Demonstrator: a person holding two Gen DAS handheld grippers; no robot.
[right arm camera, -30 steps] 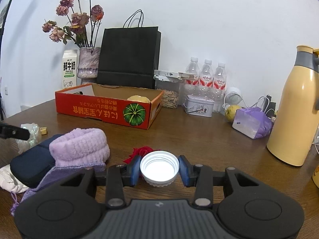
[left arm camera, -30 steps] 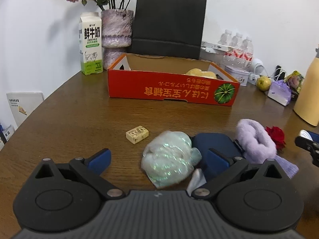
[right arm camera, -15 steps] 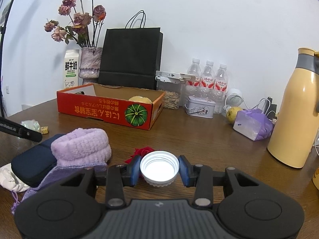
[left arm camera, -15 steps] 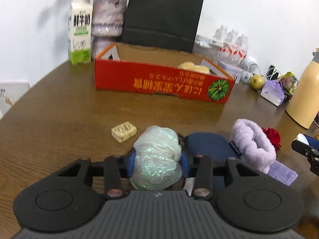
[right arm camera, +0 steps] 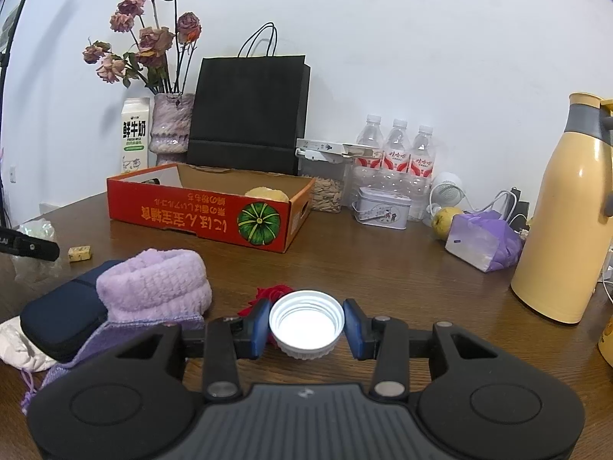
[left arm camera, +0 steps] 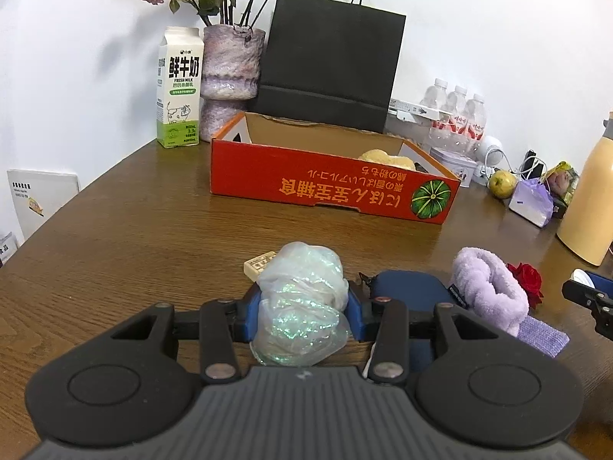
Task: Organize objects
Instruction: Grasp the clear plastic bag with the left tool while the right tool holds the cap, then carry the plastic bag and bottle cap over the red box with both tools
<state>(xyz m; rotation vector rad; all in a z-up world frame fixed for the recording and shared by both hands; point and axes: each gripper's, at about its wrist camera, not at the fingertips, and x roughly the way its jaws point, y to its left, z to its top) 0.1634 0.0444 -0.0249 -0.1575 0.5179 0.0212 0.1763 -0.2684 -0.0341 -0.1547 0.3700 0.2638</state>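
A milk carton [left arm camera: 178,88] is standing at the far left of the brown tabletop [left arm camera: 126,237], just beside a mottled vase [left arm camera: 230,76] that is holding dried roses; a black paper bag [left arm camera: 329,65] is rising behind an open red cardboard box [left arm camera: 329,191], which is sitting well back from the near edge with something pale yellow [left arm camera: 387,158] lying inside it; nearer, the left gripper [left arm camera: 302,310] is pinching a crumpled iridescent plastic bag [left arm camera: 299,303] between its blue fingers [left arm camera: 249,312], the bag bulging above and below them; a small cream block [left arm camera: 257,264] is peeking out just behind the bag; to the right a dark blue pouch [left arm camera: 406,291] is lying against a fluffy lilac cloth roll [left arm camera: 486,287], with a red fabric rose [left arm camera: 526,278] just beyond; further right, the right gripper [right arm camera: 305,326] is clamping a white screw cap [right arm camera: 305,324], open side facing up, its fingers [right arm camera: 352,329] pressing on both sides; three water bottles [right arm camera: 394,153] are lining the wall, and a yellow thermos [right arm camera: 567,222] is standing at the far right.
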